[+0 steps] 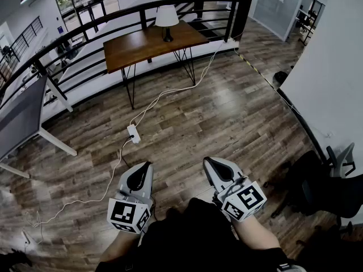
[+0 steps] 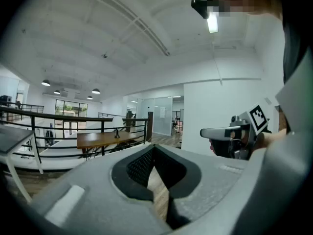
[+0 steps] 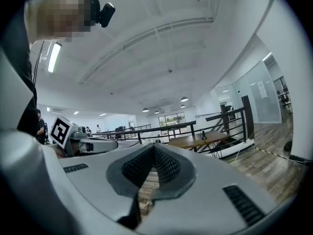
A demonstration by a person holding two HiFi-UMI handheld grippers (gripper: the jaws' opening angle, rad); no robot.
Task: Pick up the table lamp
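A white-shaded table lamp (image 1: 167,17) stands on the far brown wooden worktop (image 1: 136,49). Near, the left hand-held gripper (image 1: 147,165) and the right hand-held gripper (image 1: 208,161) are closed and empty.

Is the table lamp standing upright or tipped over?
Upright: the table lamp stands on its base on the wooden table, shade on top.

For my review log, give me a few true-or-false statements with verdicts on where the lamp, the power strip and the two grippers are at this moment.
1. The lamp stands on the wooden table. True.
2. The right gripper holds the lamp. False: its jaws are shut on nothing, far from the lamp.
3. A power strip lies on the floor. True.
4. The left gripper has its jaws wide apart. False: they are together and empty.
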